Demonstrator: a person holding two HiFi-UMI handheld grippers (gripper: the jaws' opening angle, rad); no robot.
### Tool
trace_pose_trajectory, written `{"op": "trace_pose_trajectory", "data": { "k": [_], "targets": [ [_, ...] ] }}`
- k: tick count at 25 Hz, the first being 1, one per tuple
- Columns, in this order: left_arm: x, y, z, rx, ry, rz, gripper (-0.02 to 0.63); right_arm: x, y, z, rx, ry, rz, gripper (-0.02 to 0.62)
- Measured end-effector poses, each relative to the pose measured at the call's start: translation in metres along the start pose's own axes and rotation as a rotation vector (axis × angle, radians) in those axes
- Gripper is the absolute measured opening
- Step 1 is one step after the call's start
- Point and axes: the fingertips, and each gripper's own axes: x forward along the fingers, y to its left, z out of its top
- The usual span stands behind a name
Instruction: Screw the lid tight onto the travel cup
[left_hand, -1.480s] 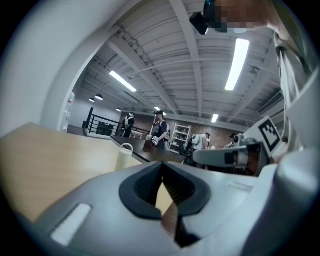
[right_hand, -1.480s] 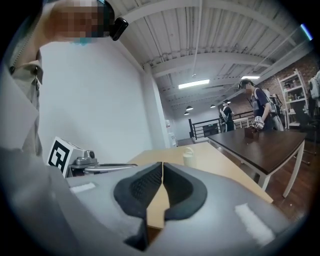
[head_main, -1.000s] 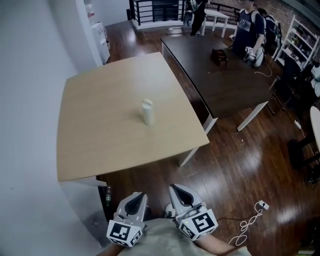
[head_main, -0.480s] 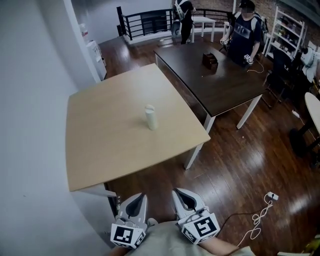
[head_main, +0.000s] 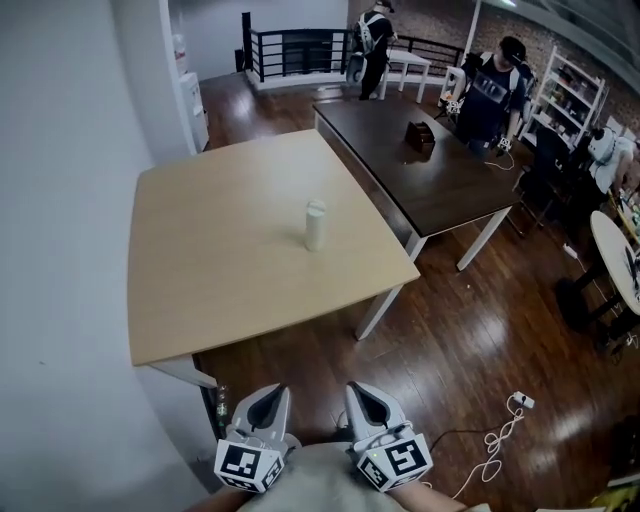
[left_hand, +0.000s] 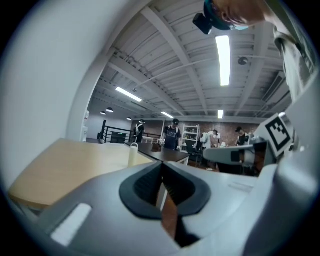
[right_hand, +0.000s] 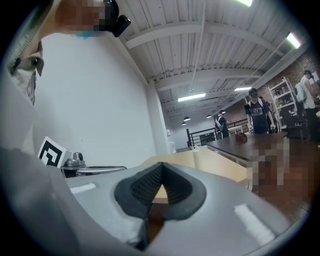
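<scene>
The left gripper (head_main: 270, 396) and the right gripper (head_main: 360, 392) sat side by side at the head view's six o'clock edge, each with its jaws pressed together on nothing. The travel cup (head_main: 316, 224) stood upright on the light wooden table (head_main: 220, 280), well apart from them toward twelve o'clock.

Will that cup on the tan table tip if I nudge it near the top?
Likely: the cup is tall and narrow, standing upright, so a high push may topple it. Its round body would probably roll afterwards on the smooth table.
</scene>
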Motion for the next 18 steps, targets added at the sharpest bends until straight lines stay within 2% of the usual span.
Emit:
{"op": "trace_pose_trajectory", "data": {
  "k": [3,10,14,18],
  "targets": [
    [-0.011,0.001,-0.003,0.012,-0.003,0.000,0.002,-0.003,0.012,0.001,-0.009,0.001,0.012,-0.002],
    [-0.016,-0.004,-0.001,-0.026,-0.020,0.007,0.002,-0.003,0.019,-0.008,-0.017,0.016,0.025,-0.002],
    [-0.017,0.000,-0.011,0.016,-0.009,-0.004,0.002,0.000,0.021,-0.008,-0.022,0.022,0.038,-0.002],
    [-0.021,0.000,-0.007,-0.008,0.001,-0.006,0.002,0.000,0.026,-0.009,-0.016,0.034,0.038,-0.002]
  ]
}}
